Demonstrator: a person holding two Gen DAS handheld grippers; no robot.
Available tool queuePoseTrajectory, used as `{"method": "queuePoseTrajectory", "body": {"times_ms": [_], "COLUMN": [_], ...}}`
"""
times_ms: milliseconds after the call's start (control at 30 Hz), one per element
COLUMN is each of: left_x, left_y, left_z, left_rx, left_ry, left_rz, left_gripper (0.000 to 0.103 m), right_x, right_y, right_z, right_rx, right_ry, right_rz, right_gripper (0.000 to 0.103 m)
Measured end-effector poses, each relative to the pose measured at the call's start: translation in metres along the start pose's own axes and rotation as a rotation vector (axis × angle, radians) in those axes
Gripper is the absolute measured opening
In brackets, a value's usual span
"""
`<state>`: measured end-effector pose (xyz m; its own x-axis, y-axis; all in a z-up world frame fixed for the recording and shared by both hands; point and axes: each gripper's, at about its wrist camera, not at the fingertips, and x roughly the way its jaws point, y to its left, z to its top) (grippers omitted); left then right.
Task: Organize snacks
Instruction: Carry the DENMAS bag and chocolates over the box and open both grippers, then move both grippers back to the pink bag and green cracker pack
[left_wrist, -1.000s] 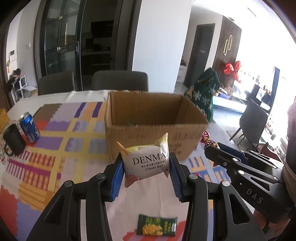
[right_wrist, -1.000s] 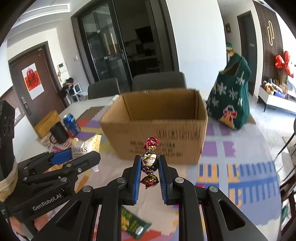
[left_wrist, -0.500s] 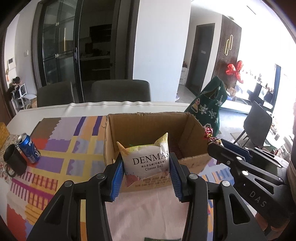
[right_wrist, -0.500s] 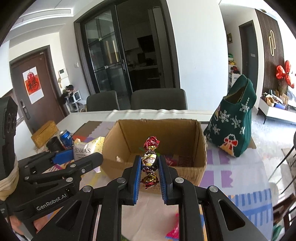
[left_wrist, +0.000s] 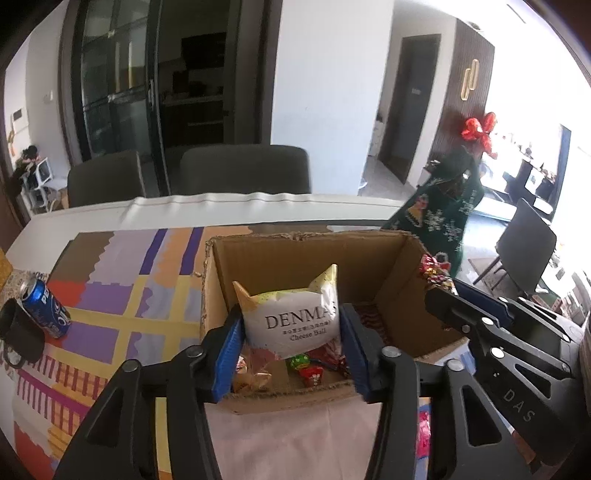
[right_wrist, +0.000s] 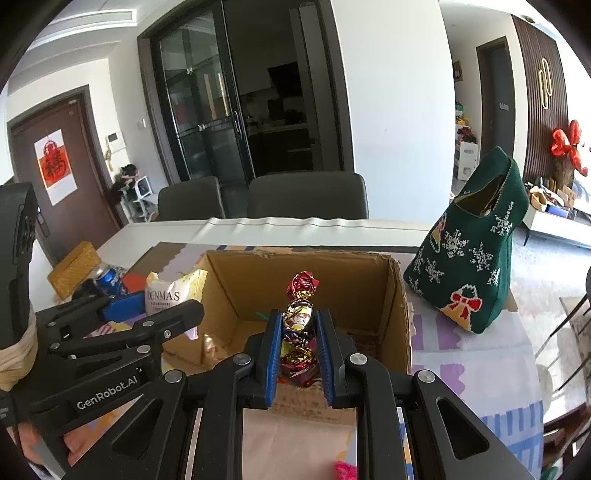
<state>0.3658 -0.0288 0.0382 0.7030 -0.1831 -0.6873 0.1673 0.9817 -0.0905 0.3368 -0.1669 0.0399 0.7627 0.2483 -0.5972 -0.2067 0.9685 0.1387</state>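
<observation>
The left gripper (left_wrist: 291, 328) clamps a white Cheese Ball bag (left_wrist: 295, 317) above the open cardboard box (left_wrist: 314, 258) (loose sweets lie on its floor), with a blue can (left_wrist: 44, 308) and black mug (left_wrist: 18, 336) at nine o'clock. The right gripper (right_wrist: 299, 343) pinches a foil-wrapped candy (right_wrist: 300, 321) upright over the same box, a green knitted bag (right_wrist: 476, 258) standing at two o'clock.

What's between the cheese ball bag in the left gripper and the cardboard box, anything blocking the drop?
Nothing visible blocks it. The left gripper holds the cheese ball bag above the open cardboard box, which has no lid or flap over it. Loose candies lie on the box floor, with room left beside them.
</observation>
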Motion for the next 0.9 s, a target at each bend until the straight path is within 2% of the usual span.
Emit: {"method": "queuePoseTrajectory", "body": {"times_ms": [67, 133, 200, 367, 600, 900], "left_x": [0.002, 0.001, -0.001, -0.010, -0.028, -0.038], "left_y": [0.001, 0.000, -0.001, 0.000, -0.006, -0.028], "left_z": [0.000, -0.002, -0.005, -0.015, -0.034, -0.066], "left_rx": [-0.003, 0.006, 0.015, 0.000, -0.015, 0.010], "left_ry": [0.008, 0.005, 0.003, 0.010, 0.007, 0.013], "left_rz": [0.014, 0.019, 0.044, 0.063, 0.076, 0.098], "left_gripper": [0.058, 0.063, 0.066, 0.069, 0.073, 0.077], "right_x": [0.005, 0.008, 0.009, 0.001, -0.018, -0.030], "right_y": [-0.002, -0.005, -0.008, -0.010, -0.010, -0.013], "right_z": [0.001, 0.000, -0.001, -0.008, -0.023, -0.058], "right_rx": [0.012, 0.026, 0.039, 0.037, 0.021, 0.018], "right_ry": [0.005, 0.017, 0.015, 0.011, 0.011, 0.066], "right_rz": [-0.010, -0.014, -0.010, -0.021, -0.054, -0.055], "right_gripper": [0.021, 0.038, 0.043, 0.044, 0.055, 0.056]}}
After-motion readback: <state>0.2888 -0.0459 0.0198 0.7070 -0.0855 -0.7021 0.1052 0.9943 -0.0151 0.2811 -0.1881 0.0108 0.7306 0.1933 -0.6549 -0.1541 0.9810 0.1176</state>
